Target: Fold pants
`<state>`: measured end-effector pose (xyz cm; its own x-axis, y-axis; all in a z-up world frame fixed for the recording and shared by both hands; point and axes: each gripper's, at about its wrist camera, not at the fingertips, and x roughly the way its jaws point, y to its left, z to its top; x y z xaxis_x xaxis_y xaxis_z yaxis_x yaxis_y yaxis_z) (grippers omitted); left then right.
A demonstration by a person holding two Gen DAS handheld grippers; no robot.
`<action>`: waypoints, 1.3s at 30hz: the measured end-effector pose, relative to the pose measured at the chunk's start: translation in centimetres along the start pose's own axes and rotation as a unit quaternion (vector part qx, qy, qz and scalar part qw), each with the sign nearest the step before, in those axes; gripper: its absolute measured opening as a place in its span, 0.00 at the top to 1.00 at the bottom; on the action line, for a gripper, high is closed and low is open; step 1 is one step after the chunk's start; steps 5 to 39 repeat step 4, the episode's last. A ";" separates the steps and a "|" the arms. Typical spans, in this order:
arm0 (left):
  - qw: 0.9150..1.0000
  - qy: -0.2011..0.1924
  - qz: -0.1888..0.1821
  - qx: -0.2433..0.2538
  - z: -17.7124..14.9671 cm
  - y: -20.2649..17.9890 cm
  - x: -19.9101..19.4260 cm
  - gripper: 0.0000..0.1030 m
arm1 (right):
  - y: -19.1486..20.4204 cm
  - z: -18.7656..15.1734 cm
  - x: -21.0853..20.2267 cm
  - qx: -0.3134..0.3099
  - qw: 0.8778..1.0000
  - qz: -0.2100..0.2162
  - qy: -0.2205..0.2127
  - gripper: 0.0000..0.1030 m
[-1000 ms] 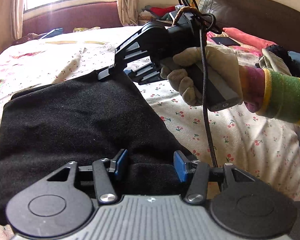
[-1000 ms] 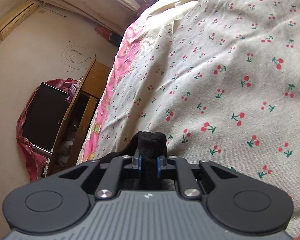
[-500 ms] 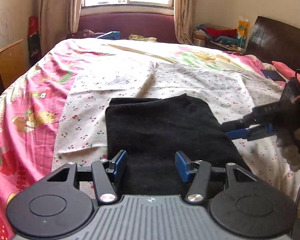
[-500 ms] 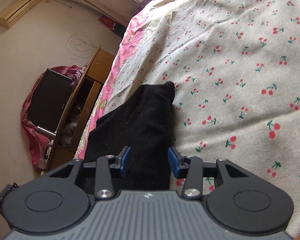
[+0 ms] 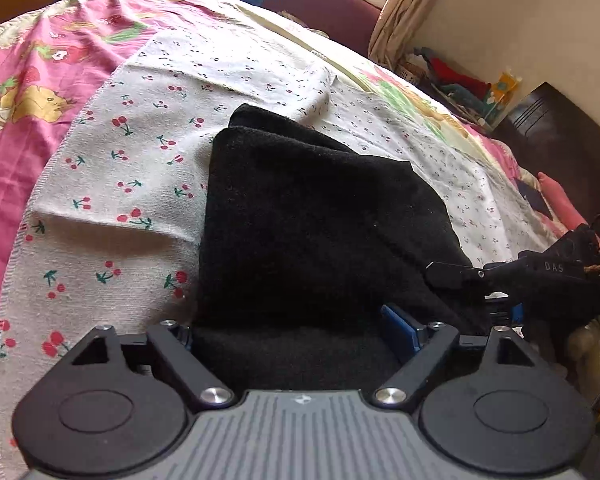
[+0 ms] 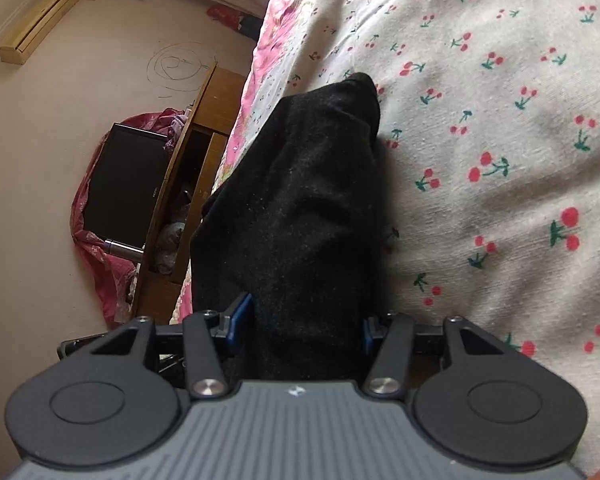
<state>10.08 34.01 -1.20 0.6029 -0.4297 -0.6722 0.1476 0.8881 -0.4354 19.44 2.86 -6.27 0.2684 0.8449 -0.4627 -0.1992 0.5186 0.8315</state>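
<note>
- The black pants [image 5: 320, 224] lie folded in a thick stack on the cherry-print sheet [image 5: 112, 200], which is spread over a pink bedspread [image 5: 28, 80].
- In the left wrist view the long axis of the stack runs away from the camera toward the far side of the bed, with a rounded folded corner at the far end.
- In the right wrist view the same stack [image 6: 308, 208] reads as a narrow ridge pointing away, tapering to a blunt tip.
- The left gripper [image 5: 300, 332] has its jaws spread wide, straddling the near edge of the fabric without pinching it.
- The right gripper [image 6: 300, 320] is also spread apart, one blue pad on each side of the cloth, gripping nothing; in the left view it [image 5: 460, 276] sits at the right edge of the stack.
- A wooden cabinet [image 6: 188, 200] beside the bed has an open compartment with crumpled items I cannot identify; a dark screen [image 6: 128, 184] leans beside it.
</note>
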 end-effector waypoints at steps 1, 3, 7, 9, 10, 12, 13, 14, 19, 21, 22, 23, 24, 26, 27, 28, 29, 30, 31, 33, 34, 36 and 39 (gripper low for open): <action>1.000 0.000 0.002 0.000 0.2 -0.2 0.0 0.07 | 0.2 0.2 0.6 0.001 1.000 -0.001 0.001 0.49; 1.000 0.000 0.005 -0.007 0.1 -0.4 -0.2 0.12 | 0.9 0.4 1.3 -0.007 1.000 -0.006 0.004 0.53; 1.000 -0.003 0.005 -0.014 -0.1 -0.6 -0.5 0.16 | 1.2 0.4 1.5 -0.010 1.000 -0.011 0.006 0.62; 1.000 -0.003 0.005 -0.014 -0.1 -0.6 -0.5 0.16 | 1.2 0.4 1.5 -0.010 1.000 -0.011 0.006 0.62; 1.000 -0.003 0.005 -0.014 -0.1 -0.6 -0.5 0.16 | 1.2 0.4 1.5 -0.010 1.000 -0.011 0.006 0.62; 1.000 -0.003 0.005 -0.014 -0.1 -0.6 -0.5 0.16 | 1.2 0.4 1.5 -0.010 1.000 -0.011 0.006 0.62; 1.000 -0.003 0.005 -0.014 -0.1 -0.6 -0.5 0.16 | 1.2 0.4 1.5 -0.010 1.000 -0.011 0.006 0.62; 1.000 -0.003 0.005 -0.014 -0.1 -0.6 -0.5 0.16 | 1.2 0.4 1.5 -0.010 1.000 -0.011 0.006 0.62; 1.000 -0.003 0.005 -0.014 -0.1 -0.6 -0.5 0.16 | 1.2 0.4 1.5 -0.010 1.000 -0.011 0.006 0.62; 1.000 -0.003 0.005 -0.014 -0.1 -0.6 -0.5 0.16 | 1.2 0.4 1.5 -0.010 1.000 -0.011 0.006 0.62; 1.000 -0.003 0.005 -0.014 -0.1 -0.6 -0.5 0.16 | 1.2 0.4 1.5 -0.010 1.000 -0.011 0.006 0.62; 1.000 -0.003 0.005 -0.014 -0.1 -0.6 -0.5 0.16 | 1.2 0.4 1.5 -0.010 1.000 -0.011 0.006 0.62; 1.000 -0.003 0.005 -0.014 -0.1 -0.6 -0.5 0.16 | 1.2 0.4 1.5 -0.010 1.000 -0.011 0.006 0.62; 1.000 -0.003 0.005 -0.014 -0.1 -0.6 -0.5 0.16 | 1.2 0.4 1.5 -0.010 1.000 -0.011 0.006 0.62; 1.000 -0.003 0.005 -0.014 -0.1 -0.6 -0.5 0.16 | 1.2 0.4 1.5 -0.010 1.000 -0.011 0.006 0.62; 1.000 -0.003 0.005 -0.014 -0.1 -0.6 -0.5 0.16 | 1.2 0.4 1.5 -0.010 1.000 -0.011 0.006 0.62; 1.000 -0.003 0.005 -0.014 -0.1 -0.6 -0.5 0.16 | 1.2 0.4 1.5 -0.010 1.000 -0.011 0.006 0.62; 1.000 -0.003 0.005 -0.014 -0.1 -0.6 -0.5 0.16 | 1.2 0.4 1.5 -0.010 1.000 -0.011 0.006 0.62; 1.000 -0.003 0.005 -0.014 -0.1 -0.6 -0.5 0.16 | 1.2 0.4 1.5 -0.010 1.000 -0.011 0.006 0.62; 1.000 -0.003 0.005 -0.014 -0.1 -0.6 -0.5 0.16 | 1.2 0.4 1.5 -0.010 1.000 -0.011 0.006 0.62; 1.000 -0.003 0.005 -0.014 -0.1 -0.6 -0.5 0.16 | 1.2 0.4 1.5 -0.010 1.000 -0.011 0.006 0.62; 1.000 -0.003 0.005 -0.014 -0.1 -0.6 -0.5 0.16 | 1.2 0.4 1.5 -0.010 1.000 -0.011 0.006 0.62; 1.000 -0.003 0.005 -0.014 -0.1 -0.6 -0.5 0.16 | 1.2 0.4 1.5 -0.010 1.000 -0.011 0.006 0.62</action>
